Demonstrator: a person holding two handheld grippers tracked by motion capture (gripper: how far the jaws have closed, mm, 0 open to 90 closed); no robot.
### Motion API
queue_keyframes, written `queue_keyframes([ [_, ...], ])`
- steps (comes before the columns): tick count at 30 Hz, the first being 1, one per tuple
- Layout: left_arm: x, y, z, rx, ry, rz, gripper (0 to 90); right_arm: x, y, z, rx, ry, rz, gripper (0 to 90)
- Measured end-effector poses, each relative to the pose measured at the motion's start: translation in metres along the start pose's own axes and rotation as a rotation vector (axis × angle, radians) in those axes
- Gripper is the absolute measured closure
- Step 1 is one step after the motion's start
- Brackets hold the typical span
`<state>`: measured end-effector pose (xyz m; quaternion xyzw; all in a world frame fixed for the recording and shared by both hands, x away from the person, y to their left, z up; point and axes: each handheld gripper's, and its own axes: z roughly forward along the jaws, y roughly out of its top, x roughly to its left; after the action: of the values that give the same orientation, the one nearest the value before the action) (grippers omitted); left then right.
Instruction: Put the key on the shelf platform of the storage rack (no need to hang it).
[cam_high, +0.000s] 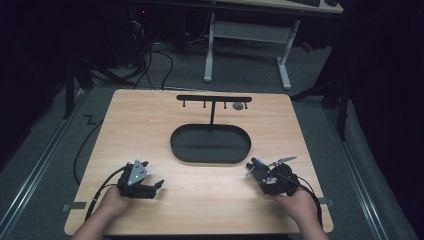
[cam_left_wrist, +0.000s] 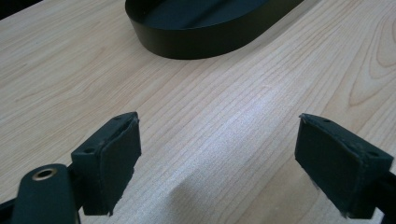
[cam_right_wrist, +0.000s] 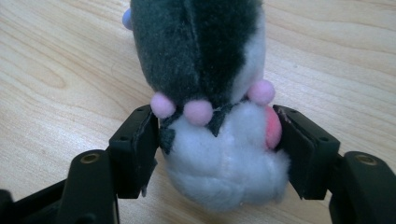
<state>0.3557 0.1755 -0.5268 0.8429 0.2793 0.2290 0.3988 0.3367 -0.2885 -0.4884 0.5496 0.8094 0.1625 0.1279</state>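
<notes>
A small plush toy (cam_right_wrist: 210, 93) with a dark grey back, a white fluffy body and pink pom-poms lies on the wooden table between the jaws of my right gripper (cam_right_wrist: 219, 151). Both pads press into its white body, so the gripper is shut on it. In the high view the toy (cam_high: 253, 166) pokes out of the right gripper (cam_high: 261, 175) at the table's front right. My left gripper (cam_high: 152, 174) rests at the front left; in the left gripper view its jaws (cam_left_wrist: 219, 161) stand wide open over bare wood with nothing between them.
A black oval tray (cam_high: 210, 156) sits mid-table, and its rim (cam_left_wrist: 187, 46) lies ahead of the left jaws. Behind it stands a black T-shaped rack (cam_high: 214, 98) with small hooks, a grey item (cam_high: 238, 105) hanging from one. Beyond the table's far edge stands a white desk frame (cam_high: 245, 35).
</notes>
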Motion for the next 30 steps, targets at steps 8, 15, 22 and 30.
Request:
queue_keyframes([
  [8, 0.0, 0.0, 0.0, -0.001, 0.002, 0.001, 15.3, 0.001, -0.001, -0.001, -0.01, 0.0, 0.005, 42.6],
  [15, -0.001, 0.0, 0.0, 0.001, 0.002, 0.003, 15.3, 0.004, 0.001, -0.007, -0.016, 0.007, 0.008, 44.7],
  [22, -0.001, 0.0, 0.0, 0.0, 0.003, 0.003, 15.3, 0.004, 0.006, -0.02, -0.055, 0.018, 0.022, 44.7],
  [30, -0.001, 0.0, 0.0, 0.001, 0.003, 0.002, 15.3, 0.002, 0.013, -0.033, -0.081, 0.019, 0.042, 44.8],
])
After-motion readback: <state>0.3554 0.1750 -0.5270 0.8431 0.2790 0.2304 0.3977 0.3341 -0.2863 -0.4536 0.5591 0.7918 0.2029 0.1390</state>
